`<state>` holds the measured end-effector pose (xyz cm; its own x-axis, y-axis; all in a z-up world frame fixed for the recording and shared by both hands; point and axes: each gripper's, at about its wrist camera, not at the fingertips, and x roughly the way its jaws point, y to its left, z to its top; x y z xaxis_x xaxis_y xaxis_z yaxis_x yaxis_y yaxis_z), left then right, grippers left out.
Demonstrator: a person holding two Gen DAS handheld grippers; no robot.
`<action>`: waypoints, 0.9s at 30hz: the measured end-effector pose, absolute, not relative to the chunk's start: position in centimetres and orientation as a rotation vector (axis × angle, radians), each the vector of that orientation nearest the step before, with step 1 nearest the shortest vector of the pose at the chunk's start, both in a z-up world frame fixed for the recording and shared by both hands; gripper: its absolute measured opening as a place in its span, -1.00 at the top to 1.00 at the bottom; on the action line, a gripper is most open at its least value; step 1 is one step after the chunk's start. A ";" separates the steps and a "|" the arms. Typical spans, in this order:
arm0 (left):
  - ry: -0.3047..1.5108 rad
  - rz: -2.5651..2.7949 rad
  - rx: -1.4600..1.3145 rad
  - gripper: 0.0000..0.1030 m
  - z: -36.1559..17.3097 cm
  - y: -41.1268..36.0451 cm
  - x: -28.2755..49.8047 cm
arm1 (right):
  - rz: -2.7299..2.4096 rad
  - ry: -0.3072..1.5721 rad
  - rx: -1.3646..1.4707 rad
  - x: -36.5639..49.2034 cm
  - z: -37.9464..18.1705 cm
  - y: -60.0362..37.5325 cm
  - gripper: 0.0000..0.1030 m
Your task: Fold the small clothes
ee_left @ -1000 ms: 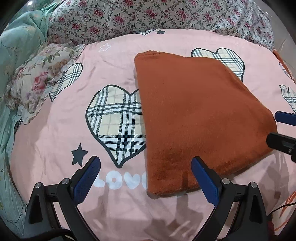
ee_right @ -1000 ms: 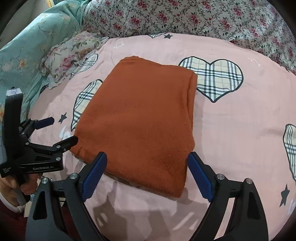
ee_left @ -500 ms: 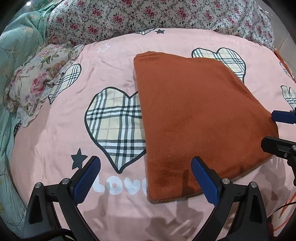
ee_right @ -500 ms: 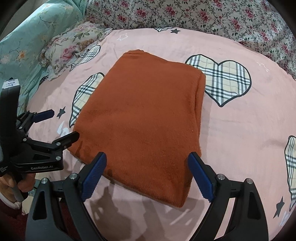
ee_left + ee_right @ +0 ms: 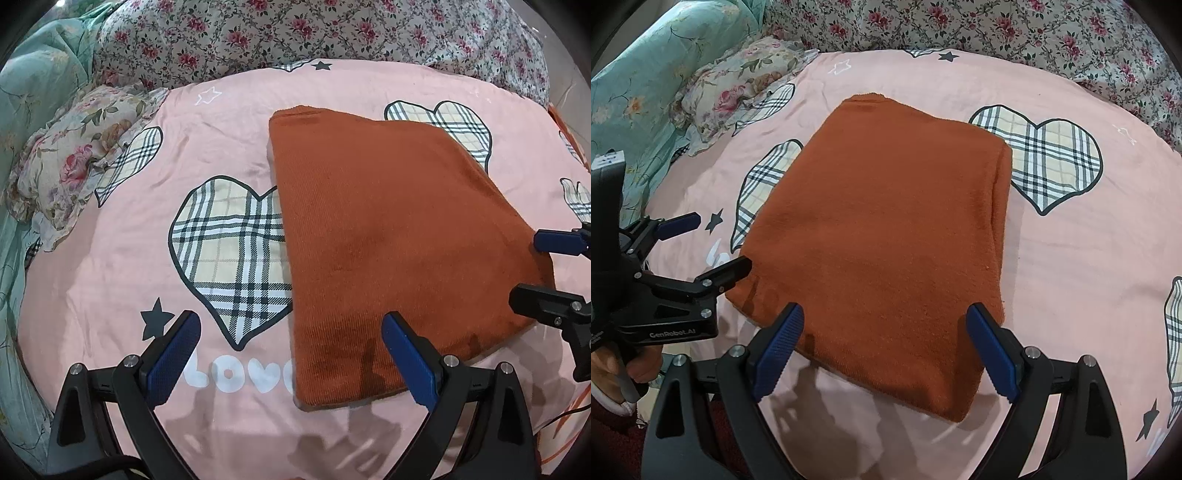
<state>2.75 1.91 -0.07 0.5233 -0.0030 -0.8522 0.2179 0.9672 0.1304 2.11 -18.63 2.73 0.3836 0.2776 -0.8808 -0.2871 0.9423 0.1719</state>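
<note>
Over the last second very little has shifted; the rust-orange garment [image 5: 886,236] lies in the middle of the right wrist frame as the same tidy folded rectangle on the pink bedspread [image 5: 1089,258] with plaid hearts, and in both views it has only slid slightly lower and grown a touch larger, which suggests the cameras have eased a little nearer to it or tipped; the cloth itself has not been disturbed. The left gripper [image 5: 291,354] stays wide, holding nothing, its right finger [image 5: 410,362] over the garment's near left corner at the lower centre of its frame and the other finger over bare sheet; the right gripper [image 5: 884,350] is likewise spread wide and empty, straddling the near edge at the bottom of its frame. Whether either finger actually touches the fabric is hard to judge through the fisheye. A floral pillow [image 5: 74,166] sits at the upper left. My reading is that this fold is essentially finished and both tools are hovering, either to press it flat or to make one more fold.
</note>
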 end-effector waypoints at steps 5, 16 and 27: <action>1.010 -0.136 0.230 -0.92 0.1 1.9 2.7 | 0.358 1.121 -0.009 2.1 2.7 -18.6 -0.74; 1.005 -0.136 0.230 -0.92 0.3 1.7 2.6 | 0.361 1.119 -0.010 2.4 2.6 -18.8 -0.74; 1.001 -0.139 0.228 -0.92 0.5 1.7 2.5 | 0.353 1.112 -0.002 2.2 2.8 -19.1 -0.74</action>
<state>2.51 1.68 0.48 0.5335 -0.0110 -0.8457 0.2193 0.9675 0.1257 2.24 -19.08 2.78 0.3931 0.2770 -0.8768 -0.2792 0.9445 0.1732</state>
